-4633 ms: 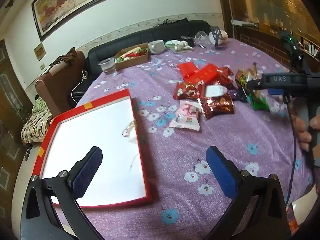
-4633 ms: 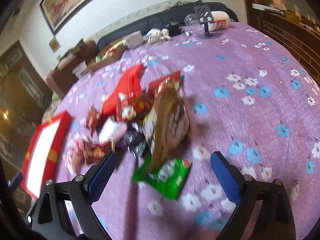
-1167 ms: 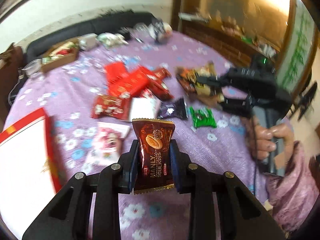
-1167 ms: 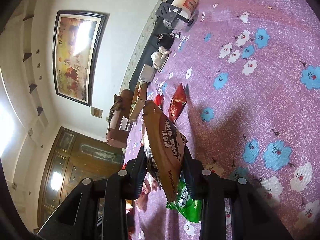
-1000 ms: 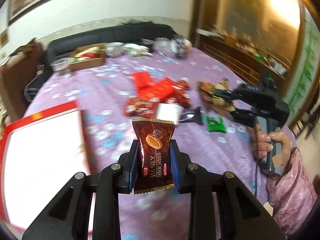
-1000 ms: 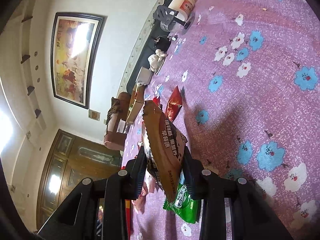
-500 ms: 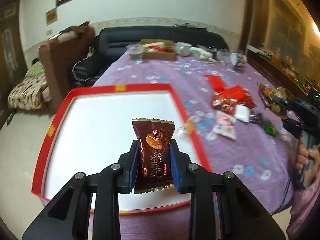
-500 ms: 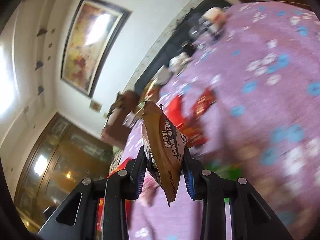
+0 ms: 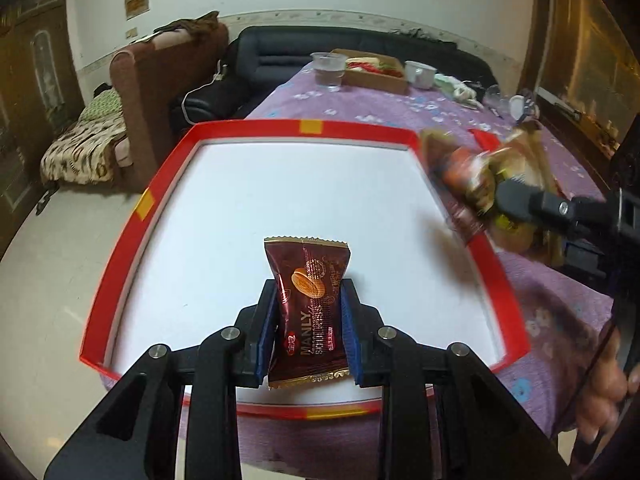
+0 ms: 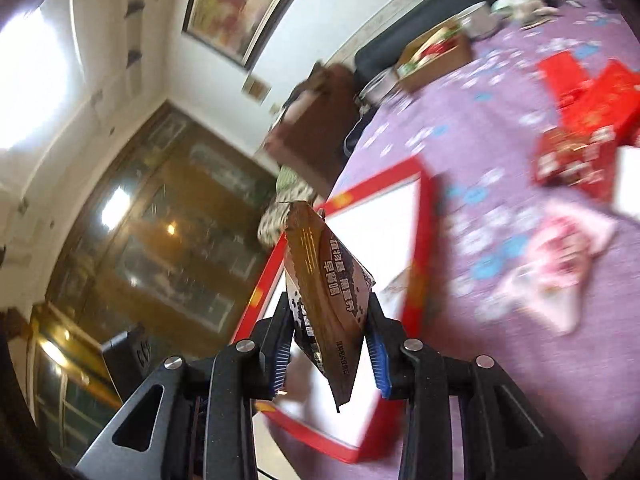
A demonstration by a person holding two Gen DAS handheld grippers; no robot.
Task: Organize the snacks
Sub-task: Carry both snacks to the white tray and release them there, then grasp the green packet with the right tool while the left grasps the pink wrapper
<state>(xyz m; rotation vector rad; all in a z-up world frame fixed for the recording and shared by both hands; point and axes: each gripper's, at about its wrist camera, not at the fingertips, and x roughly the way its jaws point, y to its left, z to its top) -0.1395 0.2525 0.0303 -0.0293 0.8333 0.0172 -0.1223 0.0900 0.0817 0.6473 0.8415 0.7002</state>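
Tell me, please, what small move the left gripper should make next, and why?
Probably lower the left gripper a little and release. Its pads are clamped on the dark red Manly packet, which hangs over the white floor of the red-rimmed tray, with nothing beneath it.

Both fisheye views bend the room strongly and darken to black at the corners. The left view is sharp and evenly lit, its white tray (image 9: 304,200) bright, with only the bag (image 9: 492,184) at right smeared. The right view is motion-blurred throughout, with a blown-out light patch (image 10: 28,92) upper left and glare on the cabinet glass (image 10: 172,228).
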